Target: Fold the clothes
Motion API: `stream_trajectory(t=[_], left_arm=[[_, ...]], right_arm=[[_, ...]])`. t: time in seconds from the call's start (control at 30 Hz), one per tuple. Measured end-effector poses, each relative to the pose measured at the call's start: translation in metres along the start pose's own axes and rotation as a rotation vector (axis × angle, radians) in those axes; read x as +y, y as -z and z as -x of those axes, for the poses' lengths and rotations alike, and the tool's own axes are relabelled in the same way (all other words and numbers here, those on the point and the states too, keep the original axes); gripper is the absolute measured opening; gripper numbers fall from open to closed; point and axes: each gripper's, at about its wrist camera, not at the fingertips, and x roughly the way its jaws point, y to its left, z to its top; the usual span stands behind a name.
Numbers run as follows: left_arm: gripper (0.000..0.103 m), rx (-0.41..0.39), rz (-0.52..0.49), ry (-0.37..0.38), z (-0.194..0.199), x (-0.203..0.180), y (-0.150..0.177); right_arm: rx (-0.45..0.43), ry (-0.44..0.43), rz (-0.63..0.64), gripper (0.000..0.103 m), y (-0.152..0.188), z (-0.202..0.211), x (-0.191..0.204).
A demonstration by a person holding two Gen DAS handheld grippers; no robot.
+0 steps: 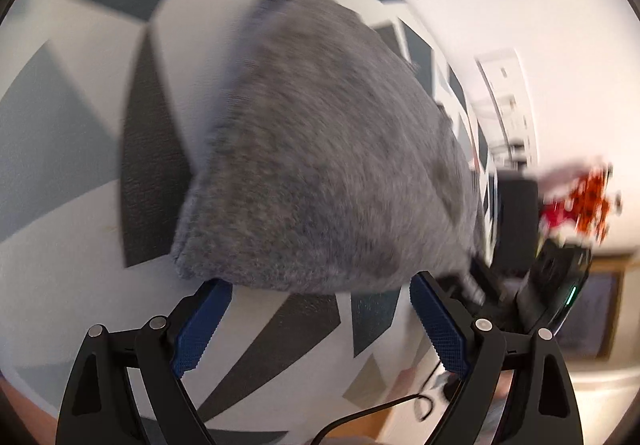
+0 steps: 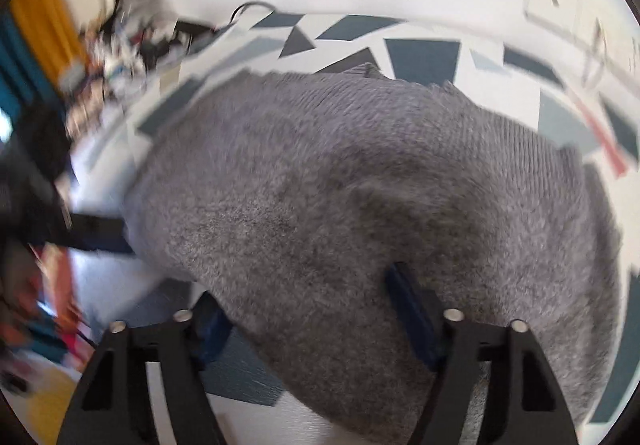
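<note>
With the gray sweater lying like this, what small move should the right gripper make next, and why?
Probably close the right gripper on the near edge. The gray sweater lies between its blue fingers, which do not yet visibly pinch it. The left gripper stands open just short of the sweater's edge, holding nothing, above the patterned cloth.

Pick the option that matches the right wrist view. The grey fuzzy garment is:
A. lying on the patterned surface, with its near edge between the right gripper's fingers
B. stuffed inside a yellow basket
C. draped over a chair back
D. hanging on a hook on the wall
A: the grey garment lies spread over the white, grey and blue patterned surface, and its near edge runs between the fingers of the right gripper.
</note>
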Motion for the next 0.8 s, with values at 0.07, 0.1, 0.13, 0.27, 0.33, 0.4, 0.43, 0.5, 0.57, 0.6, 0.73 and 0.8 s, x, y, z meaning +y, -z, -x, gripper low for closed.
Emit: stream_trajectory(t=[0.07,0.1,0.13,0.27,0.33,0.4,0.43,0.5,0.57,0.6,0.73,0.8], left_arm=[[0.090,0.006,-0.007,0.050,-0.006,-0.004,0.001],[0.090,0.005,0.019,0.104,-0.009,-0.003,0.000],[0.090,0.002,0.055,0.148,-0.010,0.000,0.000],[0.090,-0.066,0.271,0.312,-0.012,0.019,-0.007],[0.090,-0.106,0.301,0.331,-0.013,0.022,-0.011],[0.089,-0.143,0.309,0.322,-0.012,0.024,-0.014],[0.087,-0.160,0.309,0.313,-0.010,0.025,-0.015],[0.078,-0.195,0.291,0.280,-0.003,0.027,-0.017],[0.069,-0.226,0.279,0.237,0.003,0.029,-0.019],[0.056,-0.242,0.273,0.215,0.006,0.030,-0.019],[0.020,-0.229,0.263,0.121,0.000,0.037,-0.023],[0.014,-0.227,0.248,0.095,-0.001,0.040,-0.024]], right_arm=[[0.004,-0.041,-0.055,0.069,-0.006,0.000,-0.010],[0.005,-0.050,-0.065,0.069,-0.006,0.000,-0.011],[0.005,-0.052,-0.067,0.069,-0.005,0.001,-0.011],[0.006,-0.033,-0.045,0.069,-0.004,0.001,-0.005],[0.005,-0.036,-0.053,0.069,-0.004,0.001,-0.007],[0.004,-0.037,-0.054,0.069,-0.005,-0.001,-0.009],[0.005,-0.035,-0.050,0.069,-0.004,0.000,-0.008],[0.005,-0.023,-0.033,0.069,-0.001,0.001,-0.005],[0.005,-0.012,-0.013,0.069,0.001,0.001,-0.002],[0.002,-0.009,-0.005,0.070,0.002,0.001,0.000],[-0.009,-0.013,0.003,0.071,0.009,0.003,0.003],[0.003,-0.041,-0.027,0.071,0.012,0.009,0.002]])
